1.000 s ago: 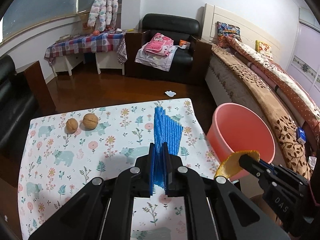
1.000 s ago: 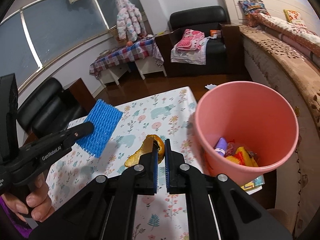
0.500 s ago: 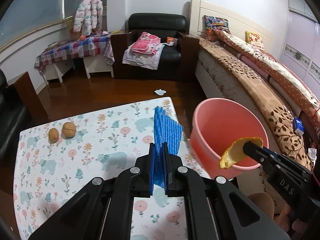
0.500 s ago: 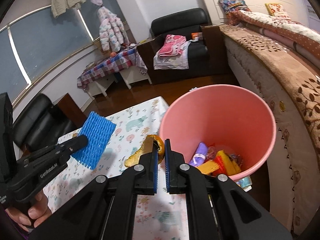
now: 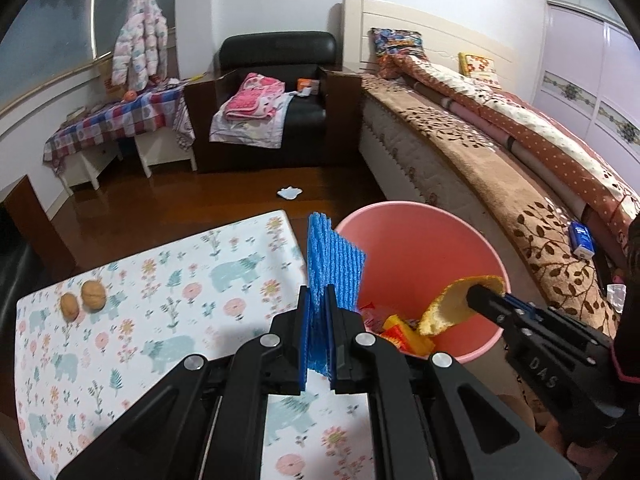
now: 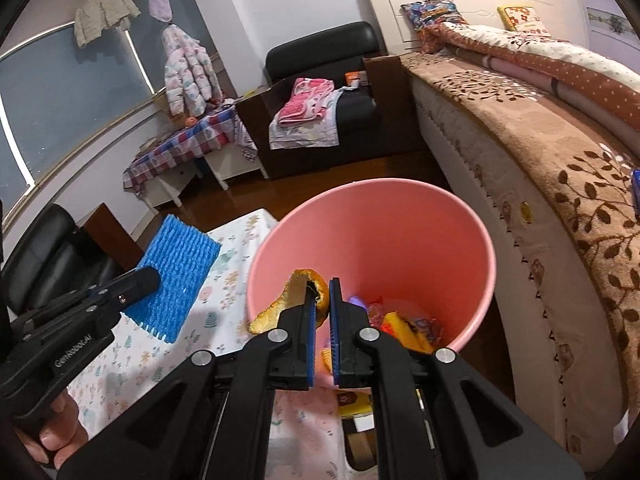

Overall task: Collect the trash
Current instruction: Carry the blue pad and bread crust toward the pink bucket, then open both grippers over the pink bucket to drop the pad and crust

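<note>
Bedroom with a bed along the right wall and a floral-clothed bench beside a pink bin. Wrappers at the bin's bottom are partly hidden behind the jaws. Left gripper, angled downward, clenches a blue foam net near the bin's rim. Right gripper pinches an orange peel over the bin's mouth. Two walnuts lie on the bench.

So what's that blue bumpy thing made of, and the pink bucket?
The blue bumpy thing looks like soft foam netting, matte, judging by its ribbed mesh and frayed edge; probably a fruit wrapper. The pink bucket looks like smooth moulded plastic with a slight sheen and a thin, even rim.
</note>
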A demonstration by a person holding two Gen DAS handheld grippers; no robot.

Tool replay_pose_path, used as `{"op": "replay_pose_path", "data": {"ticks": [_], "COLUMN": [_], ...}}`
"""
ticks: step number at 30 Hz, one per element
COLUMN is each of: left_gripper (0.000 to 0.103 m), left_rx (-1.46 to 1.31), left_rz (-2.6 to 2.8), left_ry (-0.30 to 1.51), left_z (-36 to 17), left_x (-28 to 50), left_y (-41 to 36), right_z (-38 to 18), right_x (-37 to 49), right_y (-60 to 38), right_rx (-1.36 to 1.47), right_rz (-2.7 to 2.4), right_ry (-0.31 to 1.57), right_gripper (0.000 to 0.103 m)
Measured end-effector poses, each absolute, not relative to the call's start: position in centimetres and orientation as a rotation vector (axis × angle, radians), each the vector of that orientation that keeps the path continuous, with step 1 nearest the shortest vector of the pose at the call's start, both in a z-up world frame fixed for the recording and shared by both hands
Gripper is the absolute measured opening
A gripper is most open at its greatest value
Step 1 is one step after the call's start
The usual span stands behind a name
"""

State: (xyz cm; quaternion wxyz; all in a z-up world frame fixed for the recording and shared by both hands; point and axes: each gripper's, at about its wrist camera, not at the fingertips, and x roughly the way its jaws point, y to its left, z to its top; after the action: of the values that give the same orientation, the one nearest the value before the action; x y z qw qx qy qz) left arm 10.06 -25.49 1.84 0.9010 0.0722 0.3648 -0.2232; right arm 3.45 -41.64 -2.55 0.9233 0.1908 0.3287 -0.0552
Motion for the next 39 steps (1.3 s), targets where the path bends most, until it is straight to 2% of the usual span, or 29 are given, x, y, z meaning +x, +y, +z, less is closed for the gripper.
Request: {"op": "replay_pose_path", "data": {"ticks": [8,18,34,37,39], "left_gripper": [0.006,0.006,0.007,0.019,0.032], "left_rx": [0.163,0.104,0.137,0.136,0.132], "left_rz": [-0.561,-0.657,-0.642,-0.642,-0.640], "left_ry": [0.734,0.840,0.890,0.884,0.881], "left_z": [1.5,-1.0,-3.6,-3.6,-3.5], "left_x": [10.1,12.2,13.6,13.6,13.6], "left_y": [-28.4,-30.5,-32.4,-32.3,-32.3], "right_z": [-3.4,-4.8,-6.1,-6.2,-6.3], "right_x": [3.7,4.5,5.5,5.7,5.9], "right_y": [-43.6,-45.2,-45.4,-45.5,-45.5], "right_rx": [0.412,0.432,0.412,0.411,0.412], "right_rz": [-0.162,-0.204,-0.235,-0.235,-0.238], "right_ry": [0.689,0.713,0.737,0.741,0.746], "right_gripper": [0.006,0.006,0.006,0.006,0.007]}}
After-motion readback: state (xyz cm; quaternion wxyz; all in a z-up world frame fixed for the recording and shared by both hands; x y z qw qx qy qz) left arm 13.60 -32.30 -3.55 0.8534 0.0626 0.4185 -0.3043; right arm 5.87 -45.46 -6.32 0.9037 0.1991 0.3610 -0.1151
